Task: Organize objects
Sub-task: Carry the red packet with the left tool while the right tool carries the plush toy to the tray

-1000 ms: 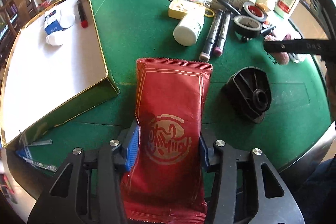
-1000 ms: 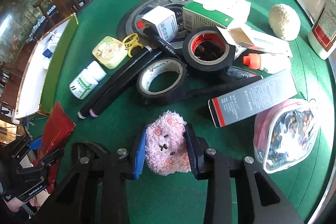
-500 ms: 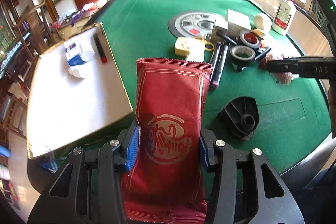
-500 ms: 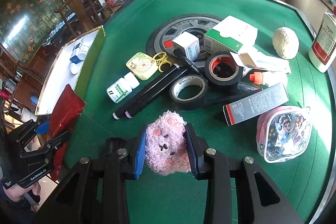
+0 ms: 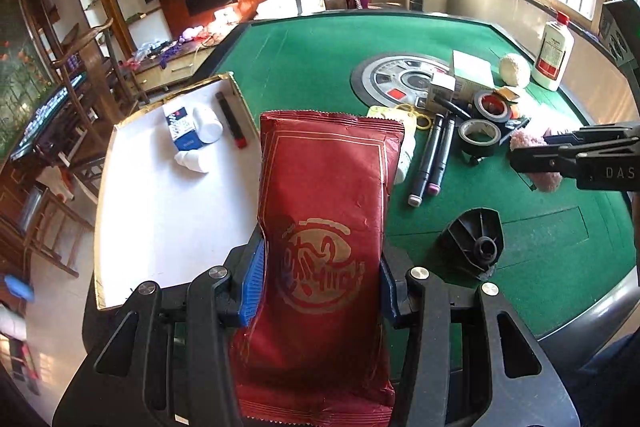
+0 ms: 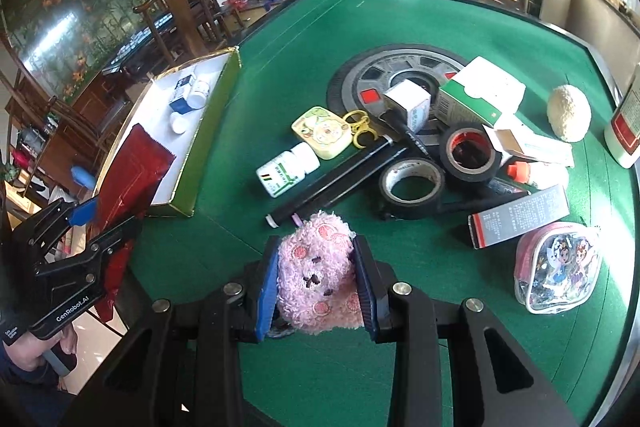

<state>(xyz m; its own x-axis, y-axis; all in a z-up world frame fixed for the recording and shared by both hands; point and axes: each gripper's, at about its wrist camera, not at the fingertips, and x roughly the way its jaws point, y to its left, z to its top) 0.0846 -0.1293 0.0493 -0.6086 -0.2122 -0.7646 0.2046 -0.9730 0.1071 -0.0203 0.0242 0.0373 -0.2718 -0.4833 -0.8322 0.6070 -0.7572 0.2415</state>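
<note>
My left gripper is shut on a tall dark-red snack packet, held upright above the near rim of the green table. In the right wrist view that packet hangs over the near end of the gold-edged white tray. My right gripper is shut on a pink plush toy, lifted above the felt. From the left wrist view the pink plush toy shows at the far right in the other gripper. The white tray holds a blue-and-white box, a white bottle and a red-tipped marker.
Clutter fills the right half of the table: two black tape rolls, markers, a pill bottle, a yellow tin, boxes, a cartoon pouch, a white ball. A black plastic part lies near the front edge.
Both grippers have risen with their loads, so the table looks farther off and more of the room shows. The red packet now hangs beside the tray's near end.
</note>
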